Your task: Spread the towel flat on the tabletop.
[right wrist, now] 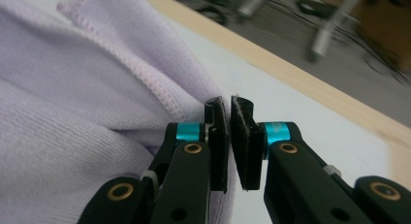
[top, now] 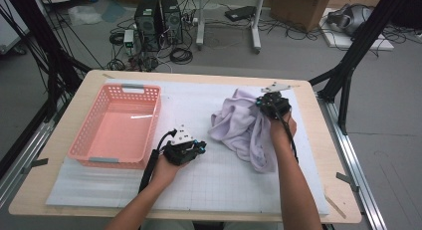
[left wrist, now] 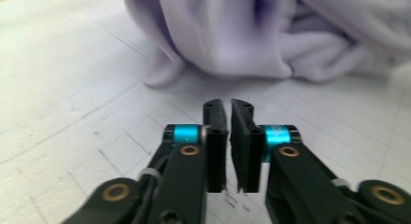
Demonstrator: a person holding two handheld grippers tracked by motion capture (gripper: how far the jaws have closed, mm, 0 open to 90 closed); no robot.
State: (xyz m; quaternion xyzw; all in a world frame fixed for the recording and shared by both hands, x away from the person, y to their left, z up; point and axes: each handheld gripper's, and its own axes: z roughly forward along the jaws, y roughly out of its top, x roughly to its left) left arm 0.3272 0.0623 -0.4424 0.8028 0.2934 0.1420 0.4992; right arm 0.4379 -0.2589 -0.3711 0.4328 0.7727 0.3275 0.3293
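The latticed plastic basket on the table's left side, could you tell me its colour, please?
Salmon pink, clearest in the high view: the pink latticed plastic basket.

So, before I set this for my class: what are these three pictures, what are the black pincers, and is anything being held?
A person sits at a table holding a two-jaw gripper in each hand. The wide picture comes from a camera above; the other two ride on the grippers, looking along their jaws. On the table's white gridded mat lie an empty pink plastic basket and a crumpled lilac cloth. The left gripper is shut on nothing, short of the cloth. The right gripper is shut beside the cloth's hem; whether it pinches fabric I cannot tell.
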